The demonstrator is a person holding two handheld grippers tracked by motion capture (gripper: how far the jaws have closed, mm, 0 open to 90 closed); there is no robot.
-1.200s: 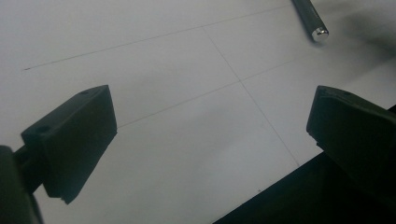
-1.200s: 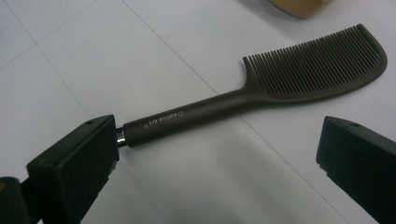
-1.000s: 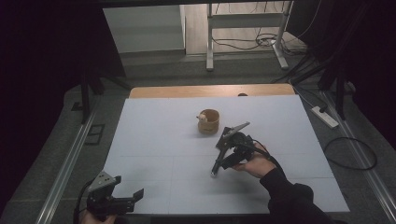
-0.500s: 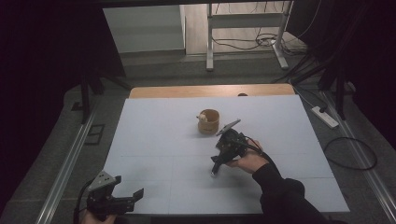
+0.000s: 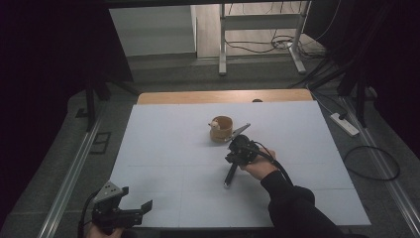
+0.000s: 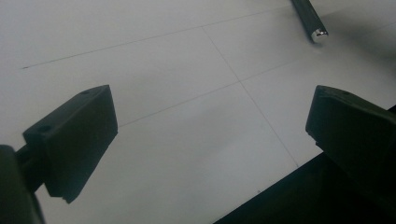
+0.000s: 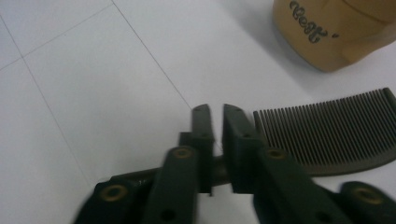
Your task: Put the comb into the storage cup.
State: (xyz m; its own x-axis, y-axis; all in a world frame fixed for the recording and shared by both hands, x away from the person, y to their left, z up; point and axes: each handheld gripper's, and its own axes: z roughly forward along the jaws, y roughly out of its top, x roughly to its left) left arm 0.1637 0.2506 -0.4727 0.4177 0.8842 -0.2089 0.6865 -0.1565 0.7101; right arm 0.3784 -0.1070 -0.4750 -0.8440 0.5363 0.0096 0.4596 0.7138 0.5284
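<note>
The left gripper point(image 5: 130, 212) rests at the near left edge of the white table point(image 5: 163, 148), jaws spread wide with nothing between them and bare surface ahead. Further right, mid-table, the right gripper point(image 7: 215, 127) has just closed its jaws on the handle of a dark comb point(image 7: 327, 135). The comb's teeth lie just beside a tan wooden cup point(image 5: 221, 128), with open table beyond.
</note>
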